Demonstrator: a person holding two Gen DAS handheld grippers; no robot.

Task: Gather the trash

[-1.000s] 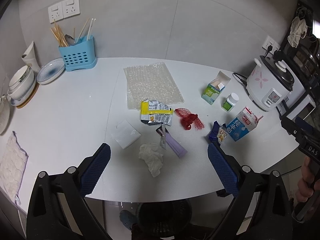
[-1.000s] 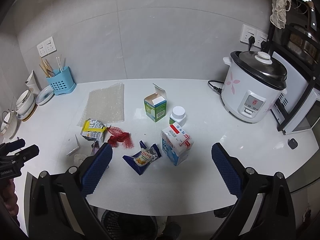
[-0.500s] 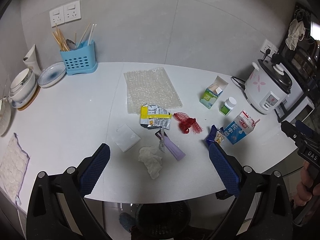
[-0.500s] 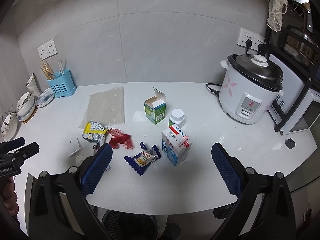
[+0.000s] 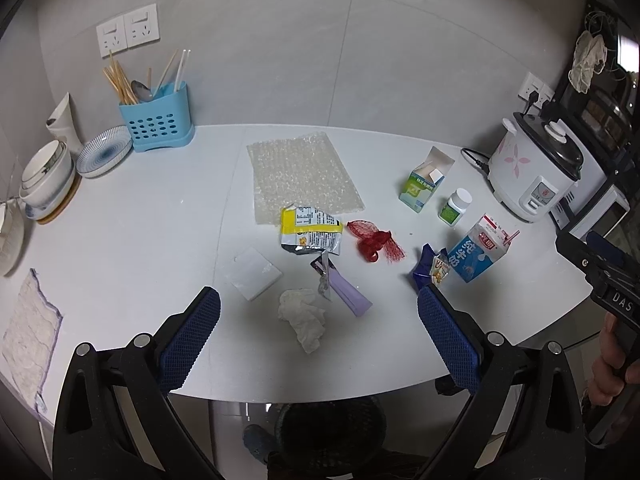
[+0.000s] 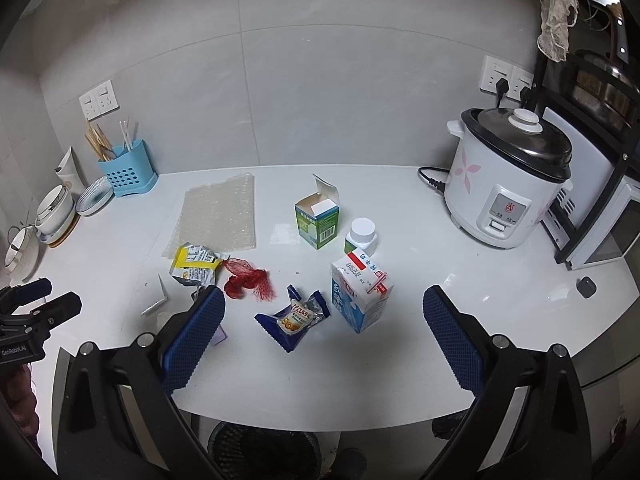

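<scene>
Hovering wide open and empty above the counter's (image 5: 120,240) near edge, the left gripper (image 5: 319,334) frames a crumpled tissue (image 5: 303,317); the right gripper (image 6: 324,332), equally spread and touching nothing, frames a blue wrapper (image 6: 294,318) and milk carton (image 6: 360,290).

1. "DAS" in white letters stands on the black body of the right gripper (image 5: 618,304), seen from the left wrist.
2. "GenRobot.AI" stands on the left gripper (image 6: 18,350).
3. The blue snack packet (image 6: 296,316) reads, perhaps, "Classic"; its print is small.
</scene>
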